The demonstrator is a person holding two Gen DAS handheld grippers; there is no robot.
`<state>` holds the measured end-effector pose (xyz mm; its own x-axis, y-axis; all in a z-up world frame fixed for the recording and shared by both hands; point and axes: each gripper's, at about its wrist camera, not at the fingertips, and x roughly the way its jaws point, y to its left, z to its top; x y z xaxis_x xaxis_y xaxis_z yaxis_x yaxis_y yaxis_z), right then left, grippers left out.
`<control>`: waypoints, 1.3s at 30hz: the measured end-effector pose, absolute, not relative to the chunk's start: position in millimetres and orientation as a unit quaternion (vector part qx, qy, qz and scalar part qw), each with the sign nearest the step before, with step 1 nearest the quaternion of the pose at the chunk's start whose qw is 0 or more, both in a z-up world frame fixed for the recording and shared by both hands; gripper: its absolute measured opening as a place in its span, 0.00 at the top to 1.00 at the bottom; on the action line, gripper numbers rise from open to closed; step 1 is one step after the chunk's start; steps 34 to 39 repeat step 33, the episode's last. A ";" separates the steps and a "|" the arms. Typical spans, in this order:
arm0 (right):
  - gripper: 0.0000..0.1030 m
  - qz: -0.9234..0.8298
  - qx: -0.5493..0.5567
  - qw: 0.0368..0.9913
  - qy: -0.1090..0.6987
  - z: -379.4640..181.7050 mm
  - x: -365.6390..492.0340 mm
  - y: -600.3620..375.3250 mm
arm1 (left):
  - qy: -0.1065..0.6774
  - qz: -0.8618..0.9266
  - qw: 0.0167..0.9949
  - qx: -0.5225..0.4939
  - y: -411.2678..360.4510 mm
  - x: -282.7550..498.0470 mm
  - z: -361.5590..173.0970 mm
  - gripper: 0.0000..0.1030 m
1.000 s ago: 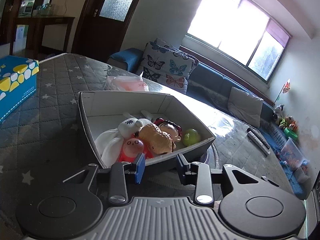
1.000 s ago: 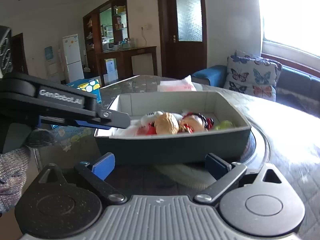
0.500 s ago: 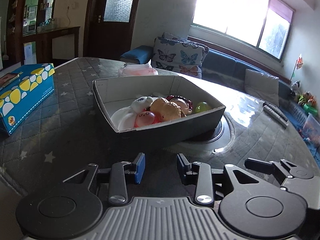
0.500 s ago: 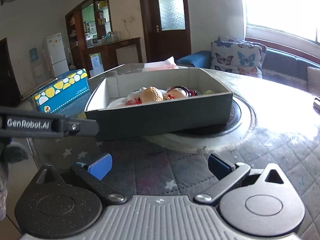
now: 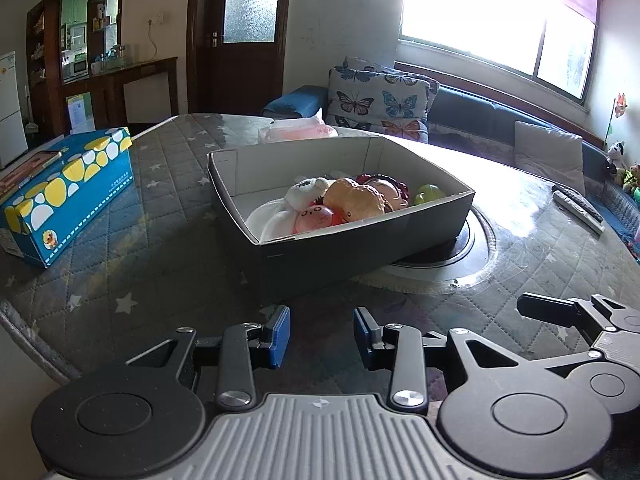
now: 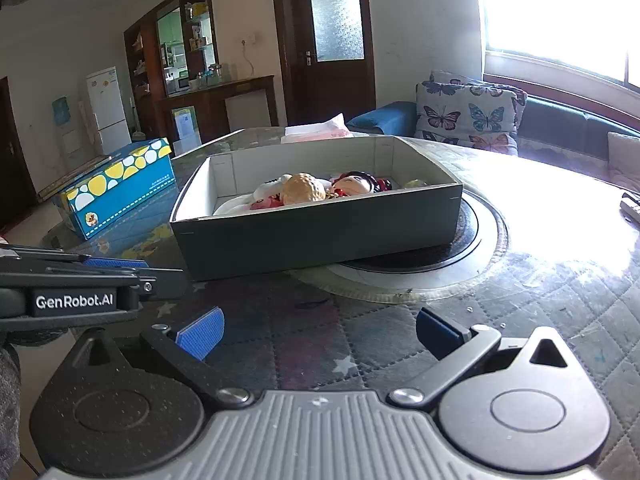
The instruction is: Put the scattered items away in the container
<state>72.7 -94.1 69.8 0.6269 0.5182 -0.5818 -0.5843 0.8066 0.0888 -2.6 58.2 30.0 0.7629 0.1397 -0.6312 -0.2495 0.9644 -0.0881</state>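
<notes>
Nearest, the left gripper point(image 5: 322, 334) hovered narrowly parted and empty, the right gripper point(image 6: 320, 332) spread wide and empty, while farther on the container point(image 5: 360, 236) sat on the table point(image 5: 168, 264) holding the toys point(image 5: 340, 202) (seemingly all gathered), so tidying looked finished, calling only for withdrawal

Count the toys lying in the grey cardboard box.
5 visible: white plush at left, pink round face toy nearest, tan bumpy figure in the middle, red-and-black doll behind it, green ball at right. Others may be hidden underneath.
</notes>
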 end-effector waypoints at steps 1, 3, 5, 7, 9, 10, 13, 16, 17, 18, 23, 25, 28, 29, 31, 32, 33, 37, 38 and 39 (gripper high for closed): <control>0.00 0.306 -0.056 0.900 0.305 69.9 72.5 -93.0 | 0.329 0.103 0.935 -0.084 58.4 -2.7 29.3 0.63; 0.00 0.307 -0.058 0.899 0.306 70.1 72.4 -90.8 | 0.332 0.104 0.934 -0.084 58.4 -2.2 27.8 0.63; 0.00 0.308 -0.062 0.899 0.306 69.7 72.2 -88.8 | 0.333 0.109 0.933 -0.080 58.0 -1.4 26.8 0.64; 0.00 0.308 -0.064 0.898 0.308 69.1 72.3 -87.4 | 0.333 0.115 0.933 -0.077 57.9 -0.6 25.6 0.64; 0.00 0.308 -0.066 0.898 0.308 68.4 72.3 -85.8 | 0.334 0.117 0.932 -0.076 57.8 -0.2 24.3 0.64; 0.00 0.307 -0.068 0.898 0.309 67.9 72.6 -84.8 | 0.334 0.117 0.932 -0.074 57.6 0.0 24.0 0.65; 0.00 0.305 -0.069 0.897 0.312 67.4 73.5 -83.4 | 0.333 0.122 0.932 -0.070 57.7 0.7 23.2 0.65; 0.00 0.303 -0.070 0.897 0.315 65.8 76.2 -83.0 | 0.333 0.123 0.932 -0.069 58.0 1.3 22.4 0.65; 0.00 0.303 -0.070 0.897 0.316 65.6 76.9 -83.0 | 0.333 0.125 0.932 -0.068 57.8 1.7 22.4 0.65; 0.00 0.302 -0.070 0.897 0.316 65.3 77.2 -82.7 | 0.333 0.126 0.932 -0.067 57.7 1.9 22.2 0.65; 0.00 0.301 -0.073 0.896 0.318 64.3 79.2 -81.5 | 0.334 0.128 0.931 -0.067 58.1 3.8 20.7 0.65; 0.00 0.301 -0.073 0.896 0.319 64.0 79.3 -81.3 | 0.334 0.129 0.931 -0.067 58.5 4.4 20.1 0.65; 0.00 0.302 -0.074 0.895 0.320 63.3 80.1 -80.2 | 0.335 0.126 0.931 -0.071 59.8 5.8 18.6 0.65; 0.00 0.302 -0.074 0.895 0.319 63.1 80.2 -79.8 | 0.334 0.126 0.931 -0.073 60.3 5.6 18.1 0.65; 0.00 0.304 -0.074 0.895 0.318 63.0 80.6 -79.8 | 0.331 0.125 0.932 -0.072 60.1 5.8 17.9 0.65; 0.00 0.304 -0.075 0.895 0.317 62.9 80.6 -79.4 | 0.332 0.126 0.932 -0.071 60.4 6.3 17.7 0.65; 0.00 0.303 -0.076 0.896 0.316 62.7 81.1 -78.9 | 0.332 0.126 0.932 -0.070 60.3 7.0 17.6 0.65; 0.00 0.303 -0.076 0.896 0.316 62.7 81.1 -78.9 | 0.332 0.126 0.932 -0.070 60.3 7.0 17.6 0.65; 0.00 0.303 -0.076 0.896 0.316 62.7 81.1 -78.9 | 0.332 0.126 0.932 -0.070 60.3 7.0 17.6 0.65; 0.00 0.303 -0.076 0.896 0.316 62.7 81.1 -78.9 | 0.332 0.126 0.932 -0.070 60.3 7.0 17.6 0.65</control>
